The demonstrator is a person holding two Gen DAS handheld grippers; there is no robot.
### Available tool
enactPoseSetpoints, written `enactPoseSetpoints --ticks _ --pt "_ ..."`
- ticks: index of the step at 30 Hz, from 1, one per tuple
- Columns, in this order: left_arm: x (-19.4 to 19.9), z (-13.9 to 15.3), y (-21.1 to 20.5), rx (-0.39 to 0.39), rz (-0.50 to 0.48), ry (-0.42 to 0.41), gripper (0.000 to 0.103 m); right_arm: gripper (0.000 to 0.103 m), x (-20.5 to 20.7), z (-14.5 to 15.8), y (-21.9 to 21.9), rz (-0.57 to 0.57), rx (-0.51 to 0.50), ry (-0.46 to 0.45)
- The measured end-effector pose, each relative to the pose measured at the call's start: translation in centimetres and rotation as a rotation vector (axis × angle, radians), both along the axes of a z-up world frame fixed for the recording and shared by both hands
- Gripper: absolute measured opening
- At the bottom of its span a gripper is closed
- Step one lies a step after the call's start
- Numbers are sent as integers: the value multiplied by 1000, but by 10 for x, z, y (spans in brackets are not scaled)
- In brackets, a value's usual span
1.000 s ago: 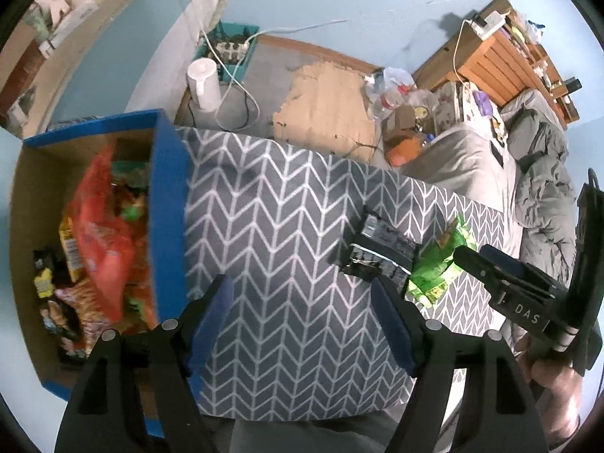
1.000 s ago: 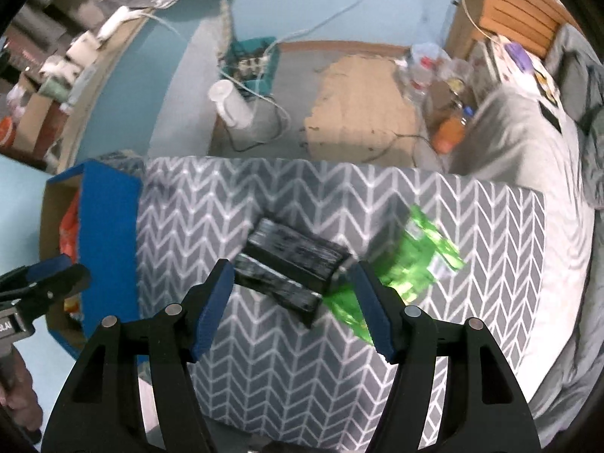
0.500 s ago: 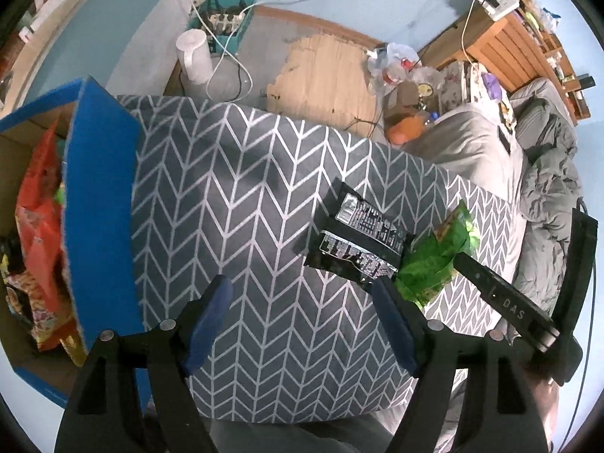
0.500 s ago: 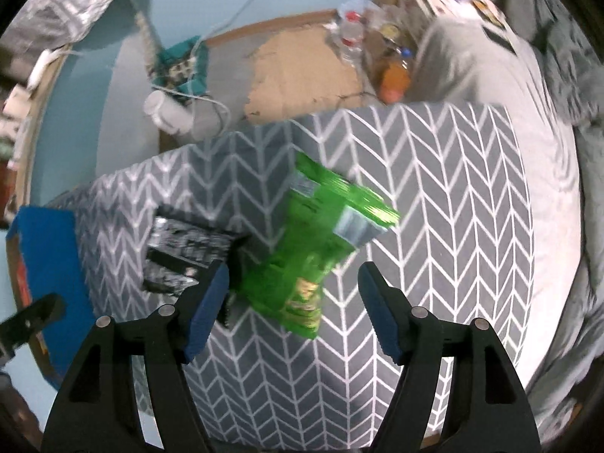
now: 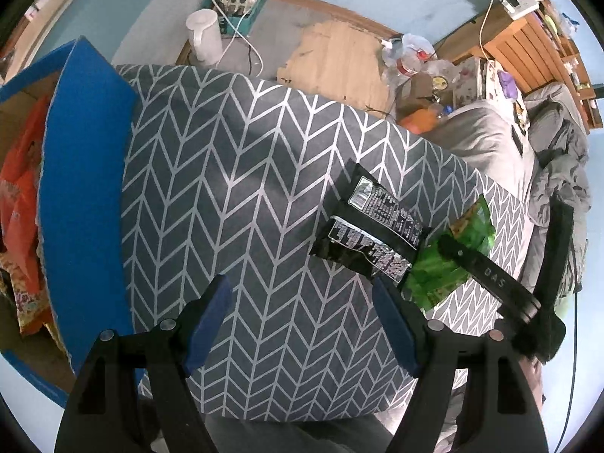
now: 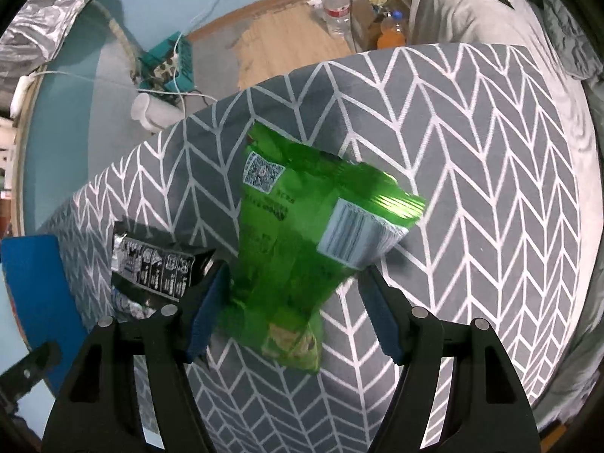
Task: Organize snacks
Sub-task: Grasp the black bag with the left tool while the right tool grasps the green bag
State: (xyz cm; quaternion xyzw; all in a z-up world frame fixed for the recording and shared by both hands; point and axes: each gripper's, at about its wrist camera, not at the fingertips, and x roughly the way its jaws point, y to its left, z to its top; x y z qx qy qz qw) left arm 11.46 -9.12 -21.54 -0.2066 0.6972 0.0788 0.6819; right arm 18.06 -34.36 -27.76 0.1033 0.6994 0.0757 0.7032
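Note:
A green snack bag point(image 6: 298, 234) lies on the grey chevron table point(image 6: 472, 188), with a black snack bag point(image 6: 151, 264) touching its left side. My right gripper point(image 6: 298, 283) is open, its fingers on either side of the green bag's lower half. In the left wrist view the black bag point(image 5: 372, 230) and the green bag point(image 5: 449, 260) lie to the right, with the right gripper's finger across the green bag. My left gripper point(image 5: 302, 290) is open and empty above bare table. A blue box point(image 5: 83, 196) holding several orange and red snack packs point(image 5: 19, 188) stands at the left.
Beyond the table's far edge the floor holds a white jug point(image 5: 204, 34), a teal crate with cables point(image 5: 238, 3), cardboard point(image 5: 336, 64) and bottles point(image 6: 336, 7). A grey bed point(image 5: 490, 139) lies to the right.
My right gripper has shifted right from the black bag and closed in over the green bag. My left gripper has swung right, away from the blue box, toward the two bags.

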Motion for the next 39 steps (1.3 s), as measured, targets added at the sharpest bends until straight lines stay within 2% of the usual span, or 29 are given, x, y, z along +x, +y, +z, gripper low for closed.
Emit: enactPoseSetpoints --ticks 3,5,9,12,14,16,18,22,29,33,37,39 --pt "-2 -3 4 1 14 9 79 42 5 -1 5 31 -5 -3" --pt "-3 -6 8 -2 25 18 79 34 10 0 13 76 -23 -14" --pt "-6 -11 12 -8 35 33 79 32 20 8 31 220 -50 -59" --pt "-10 -14 14 -17 42 43 78 32 24 7 57 390 -51 -73" --pt "-11 -16 15 -22 41 48 79 32 20 5 77 527 -93 -87" --pt "-13 -16 16 -27 37 52 79 32 9 5 93 653 -128 -99" --pt "-15 -16 17 -28 33 52 79 32 -4 6 105 741 -120 -91" --pt "-19 -16 23 -29 48 52 79 32 -33 4 118 836 -100 -54" --pt "-26 -20 36 -30 75 62 79 32 -82 11 135 871 -35 -29" --pt "-22 -22 35 -30 80 51 83 32 -87 16 126 761 -34 -35" --pt "-9 -25 24 -28 34 32 84 32 -78 24 96 614 -18 -47" --pt "-1 -28 16 -26 8 27 89 32 -75 26 85 560 -7 -49"
